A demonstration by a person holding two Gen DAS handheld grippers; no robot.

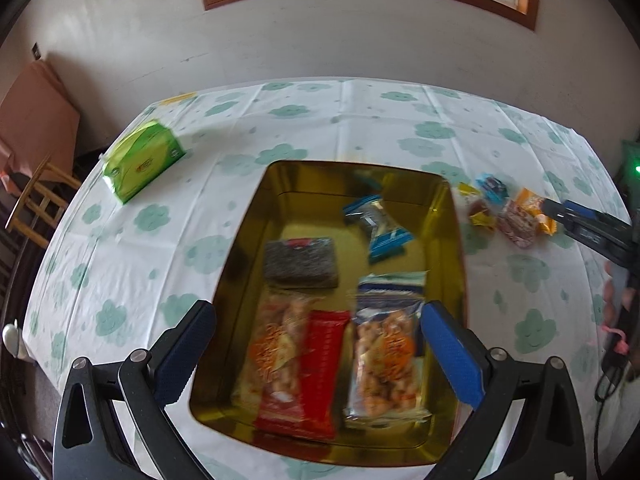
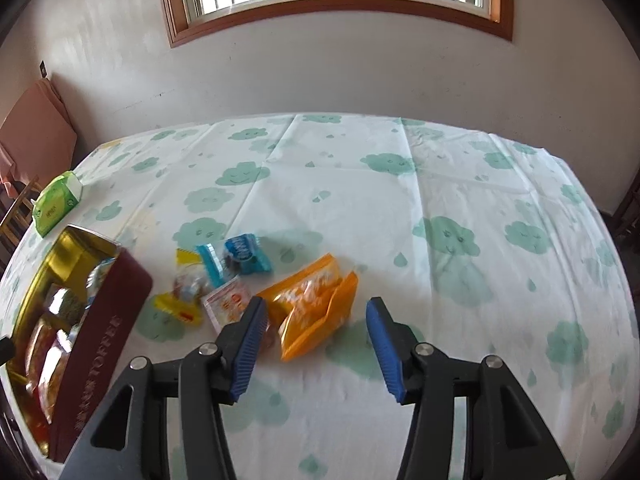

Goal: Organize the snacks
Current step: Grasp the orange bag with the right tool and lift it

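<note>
- My left view alone looks into the tin [image 1: 452, 216], showing packets [image 1: 384, 364] lying inside.
- My right view shows the orange packet [image 2: 316, 308] on the surface beside it.
- Left hand-held gripper [image 1: 316, 360] spread wide, empty, above the tin.
- Right hand-held gripper [image 2: 316, 350] spread, empty, just before the orange packet.

Motion blur smears the packet labels inside the gold tin [image 1: 454, 216]; the right gripper [image 1: 576, 220] is cut off at the left view's edge.
</note>
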